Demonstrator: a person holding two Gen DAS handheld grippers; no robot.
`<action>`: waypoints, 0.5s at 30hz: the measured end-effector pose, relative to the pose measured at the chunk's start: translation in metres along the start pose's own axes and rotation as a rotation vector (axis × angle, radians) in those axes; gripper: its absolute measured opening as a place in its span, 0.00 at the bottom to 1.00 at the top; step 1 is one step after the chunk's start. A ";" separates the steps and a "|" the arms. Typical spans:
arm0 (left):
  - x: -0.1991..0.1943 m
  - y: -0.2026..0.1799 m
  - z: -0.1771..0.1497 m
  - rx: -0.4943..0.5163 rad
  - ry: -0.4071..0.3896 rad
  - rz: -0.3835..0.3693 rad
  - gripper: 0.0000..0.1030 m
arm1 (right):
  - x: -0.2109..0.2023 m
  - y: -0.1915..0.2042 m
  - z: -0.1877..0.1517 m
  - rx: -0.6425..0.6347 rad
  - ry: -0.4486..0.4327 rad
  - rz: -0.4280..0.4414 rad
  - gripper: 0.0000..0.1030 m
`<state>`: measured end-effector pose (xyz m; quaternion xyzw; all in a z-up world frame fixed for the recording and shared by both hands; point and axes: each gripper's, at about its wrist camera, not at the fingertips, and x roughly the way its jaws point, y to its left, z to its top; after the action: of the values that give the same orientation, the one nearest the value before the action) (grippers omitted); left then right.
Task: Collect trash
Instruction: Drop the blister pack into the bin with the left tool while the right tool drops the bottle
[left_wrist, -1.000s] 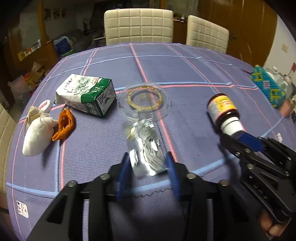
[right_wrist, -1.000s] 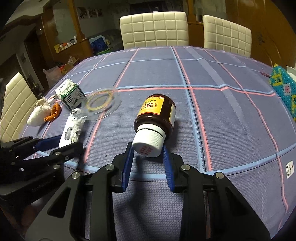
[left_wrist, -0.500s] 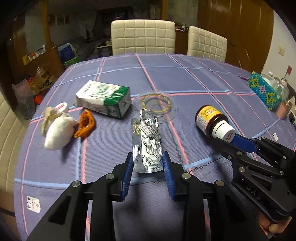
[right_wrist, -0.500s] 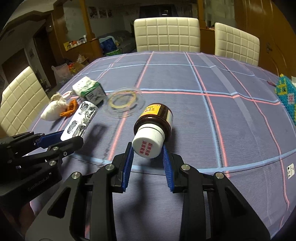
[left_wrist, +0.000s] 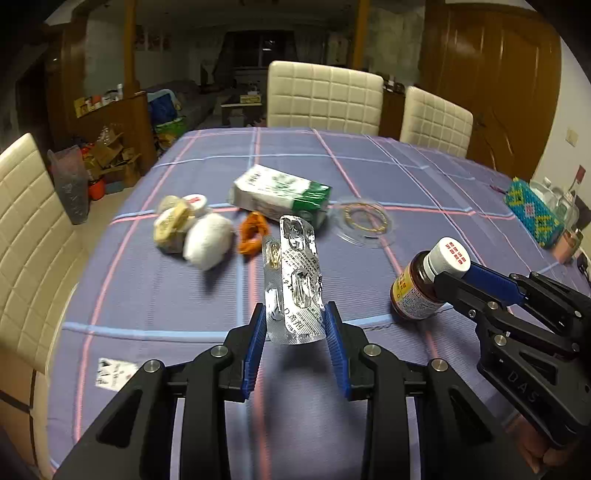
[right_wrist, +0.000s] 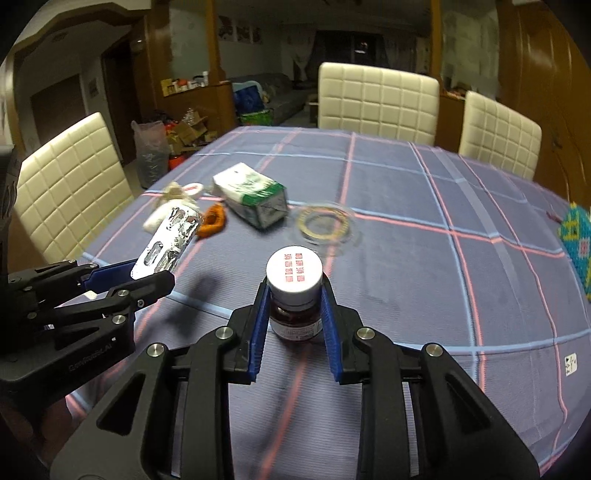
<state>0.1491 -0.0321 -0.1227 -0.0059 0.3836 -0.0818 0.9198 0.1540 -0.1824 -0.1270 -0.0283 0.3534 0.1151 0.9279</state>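
My left gripper (left_wrist: 295, 314) is shut on the lower end of a silver blister pack (left_wrist: 295, 273), which stands tilted up above the purple checked tablecloth (left_wrist: 166, 295). My right gripper (right_wrist: 294, 295) has its jaws closing tight on the neck of a brown medicine bottle (right_wrist: 294, 271) with a white cap, held off the cloth. The left wrist view shows that bottle (left_wrist: 417, 291) at the right in the right gripper (left_wrist: 448, 273). The right wrist view shows the blister pack (right_wrist: 168, 240) at the left in the left gripper (right_wrist: 147, 275).
Farther back on the table lie a green and white carton (left_wrist: 280, 195), a clear round lid (left_wrist: 365, 221), orange peel (left_wrist: 253, 232), a white wad (left_wrist: 208, 243) and small round caps (left_wrist: 173, 221). A beaded box (left_wrist: 532, 214) sits at the right edge. Cream chairs (left_wrist: 325, 96) surround the table.
Both grippers have drawn back and risen, lifting the blister pack and the bottle off the cloth. The bottle has swung from lying flat to hanging with its cap towards the right camera.
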 end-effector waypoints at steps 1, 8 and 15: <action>-0.003 0.004 -0.001 -0.005 -0.005 0.002 0.31 | -0.001 0.006 0.001 -0.010 -0.003 0.005 0.28; -0.021 0.039 -0.010 -0.051 -0.041 0.027 0.31 | -0.005 0.046 0.009 -0.070 -0.011 0.029 0.28; -0.036 0.086 -0.024 -0.113 -0.054 0.077 0.31 | -0.003 0.094 0.014 -0.145 -0.011 0.061 0.28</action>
<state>0.1198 0.0593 -0.1203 -0.0455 0.3627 -0.0245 0.9305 0.1390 -0.0901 -0.1119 -0.0840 0.3396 0.1689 0.9214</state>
